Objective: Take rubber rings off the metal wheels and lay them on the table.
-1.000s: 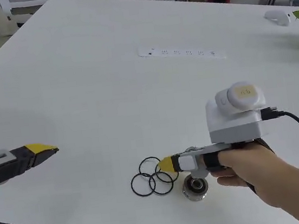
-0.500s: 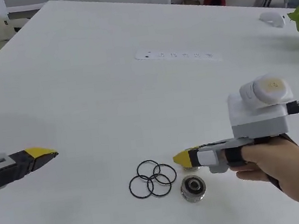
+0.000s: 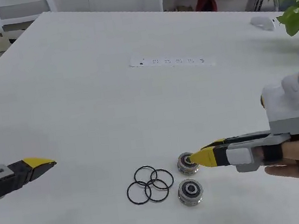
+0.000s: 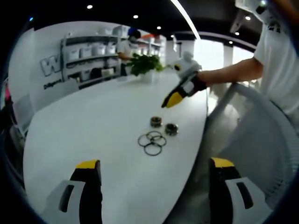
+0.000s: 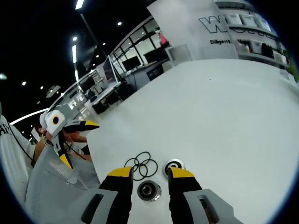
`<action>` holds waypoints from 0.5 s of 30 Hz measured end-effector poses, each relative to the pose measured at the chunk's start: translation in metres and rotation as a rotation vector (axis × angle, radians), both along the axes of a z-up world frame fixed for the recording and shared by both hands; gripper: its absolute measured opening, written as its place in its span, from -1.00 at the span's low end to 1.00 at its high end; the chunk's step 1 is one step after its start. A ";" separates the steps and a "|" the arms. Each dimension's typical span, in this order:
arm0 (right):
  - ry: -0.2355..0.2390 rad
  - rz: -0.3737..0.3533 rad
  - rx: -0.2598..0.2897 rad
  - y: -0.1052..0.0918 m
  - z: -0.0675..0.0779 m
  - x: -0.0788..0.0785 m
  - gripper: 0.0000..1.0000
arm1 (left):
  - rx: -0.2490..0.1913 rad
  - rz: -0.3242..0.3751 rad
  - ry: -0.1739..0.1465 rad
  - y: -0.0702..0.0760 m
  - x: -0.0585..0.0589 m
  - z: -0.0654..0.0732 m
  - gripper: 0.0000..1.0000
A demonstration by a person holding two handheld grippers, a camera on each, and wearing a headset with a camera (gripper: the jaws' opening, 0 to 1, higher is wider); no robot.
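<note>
Two small metal wheels sit near the table's front: one (image 3: pixel 190 190) lies free, the other (image 3: pixel 184 165) is just behind it, partly covered by a yellow jaw tip. Several black rubber rings (image 3: pixel 149 184) lie overlapping on the table to their left. My right gripper (image 3: pixel 199 158) hovers over the wheels, open; in the right gripper view (image 5: pixel 150 173) its jaws stand apart above one wheel (image 5: pixel 149 190), with the other wheel (image 5: pixel 174 167) and the rings (image 5: pixel 141 164) ahead. My left gripper (image 3: pixel 57 206) stands wide open at the left, holding nothing (image 4: pixel 154 164).
A white power strip (image 3: pixel 172 62) lies farther back on the white table (image 3: pixel 82 98). A small white object (image 3: pixel 263 22) and a green plant (image 3: pixel 295 12) are at the far right. The table edge runs close along the bottom.
My right gripper has drawn back to the right and lifted a little, uncovering a second wheel. The rings and the left gripper stay put; the view has shifted.
</note>
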State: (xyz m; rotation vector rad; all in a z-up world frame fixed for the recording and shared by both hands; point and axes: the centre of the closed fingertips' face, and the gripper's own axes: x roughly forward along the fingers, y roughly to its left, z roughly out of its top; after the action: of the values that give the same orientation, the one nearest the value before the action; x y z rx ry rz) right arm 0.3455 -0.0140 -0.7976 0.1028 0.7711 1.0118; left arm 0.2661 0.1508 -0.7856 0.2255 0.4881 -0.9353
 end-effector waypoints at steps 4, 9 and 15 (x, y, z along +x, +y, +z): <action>0.006 0.008 0.054 -0.011 0.013 -0.008 -0.31 | 0.008 -0.003 0.006 -0.001 -0.002 -0.002 0.95; -0.059 -0.025 0.066 -0.032 0.025 -0.012 -0.13 | 0.003 0.000 0.002 -0.002 -0.002 0.001 0.95; -0.125 -0.083 0.087 -0.053 0.039 -0.015 0.13 | 0.010 0.003 0.002 -0.002 -0.002 0.001 0.99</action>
State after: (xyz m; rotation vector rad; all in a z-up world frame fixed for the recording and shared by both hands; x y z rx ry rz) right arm 0.3303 -0.0666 -0.7589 0.1437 0.6042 0.9636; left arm 0.2637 0.1488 -0.7848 0.2327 0.4946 -0.9306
